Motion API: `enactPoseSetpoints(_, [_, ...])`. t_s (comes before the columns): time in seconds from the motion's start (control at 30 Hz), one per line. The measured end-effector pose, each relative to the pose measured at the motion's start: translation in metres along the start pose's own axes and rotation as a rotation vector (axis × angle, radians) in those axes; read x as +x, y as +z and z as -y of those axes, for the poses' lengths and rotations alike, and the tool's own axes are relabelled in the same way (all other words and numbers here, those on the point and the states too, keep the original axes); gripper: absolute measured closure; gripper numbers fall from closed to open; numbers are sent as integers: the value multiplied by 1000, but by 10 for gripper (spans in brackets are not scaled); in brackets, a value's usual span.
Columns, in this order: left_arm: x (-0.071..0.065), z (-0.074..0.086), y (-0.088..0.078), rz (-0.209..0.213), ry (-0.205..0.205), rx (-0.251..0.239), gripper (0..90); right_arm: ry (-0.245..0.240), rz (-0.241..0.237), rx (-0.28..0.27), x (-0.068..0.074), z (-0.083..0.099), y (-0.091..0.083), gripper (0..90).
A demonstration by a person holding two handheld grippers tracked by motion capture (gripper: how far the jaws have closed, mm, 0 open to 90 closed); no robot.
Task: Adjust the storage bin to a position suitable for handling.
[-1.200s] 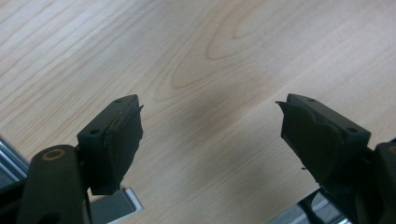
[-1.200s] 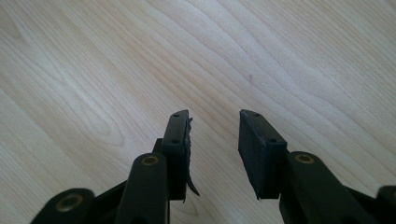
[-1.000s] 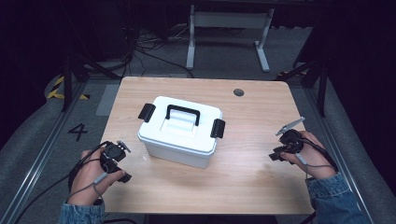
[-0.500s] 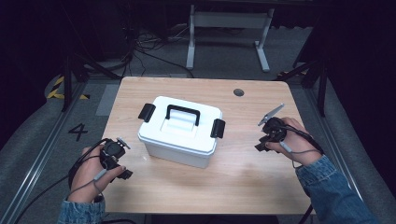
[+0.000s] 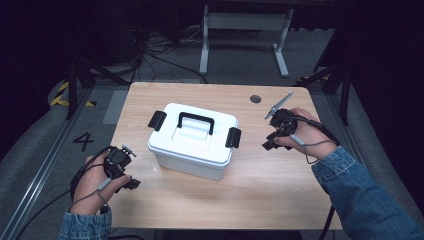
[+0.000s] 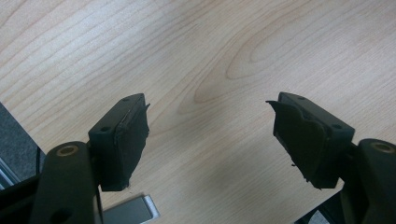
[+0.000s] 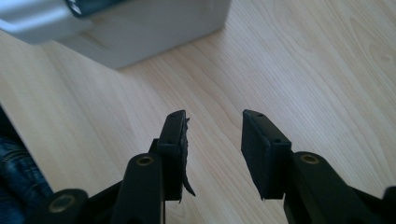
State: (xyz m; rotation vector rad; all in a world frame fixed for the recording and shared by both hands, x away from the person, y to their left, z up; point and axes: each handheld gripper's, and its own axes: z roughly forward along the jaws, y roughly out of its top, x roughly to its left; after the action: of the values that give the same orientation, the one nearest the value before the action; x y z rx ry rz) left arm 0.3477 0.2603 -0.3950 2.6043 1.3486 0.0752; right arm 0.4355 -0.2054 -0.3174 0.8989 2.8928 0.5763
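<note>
Light wood-grain table (image 5: 280, 200), small dark round grommet (image 5: 255, 99) near its far edge; room around it dark; grey floor with loose cables (image 5: 150, 55), white metal frame legs (image 5: 242, 30) beyond the far edge, yellow-black hazard tape (image 5: 62, 95) and a painted "4" (image 5: 83, 141) on the floor to the left. White lidded box (image 5: 192, 140) sits mid-table, slightly left of centre, black handle (image 5: 196, 121) on the lid, black latch at each end, lid on. Left gripper (image 6: 210, 135) low at the near-left corner, beside the box, apart from it; jaws spread wide, nothing between them, bare table under them. Right gripper (image 7: 212, 140) right of the box, near but not touching; jaws part open, narrower gap, holding nothing; box base seen ahead of them. Denim sleeve (image 5: 365, 195) crosses the table's near-right corner.
</note>
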Motion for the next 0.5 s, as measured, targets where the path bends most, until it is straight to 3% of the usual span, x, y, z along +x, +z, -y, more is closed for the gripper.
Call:
enactPoseSetpoints(0.27, [0,-1,3,6,3,2,264,-36,-27,-31,9,-23,-15,621])
enactPoseSetpoints(0.5, [1,-4,5,9,12,13,255,-31,-54,-69,8,-42,-16,623])
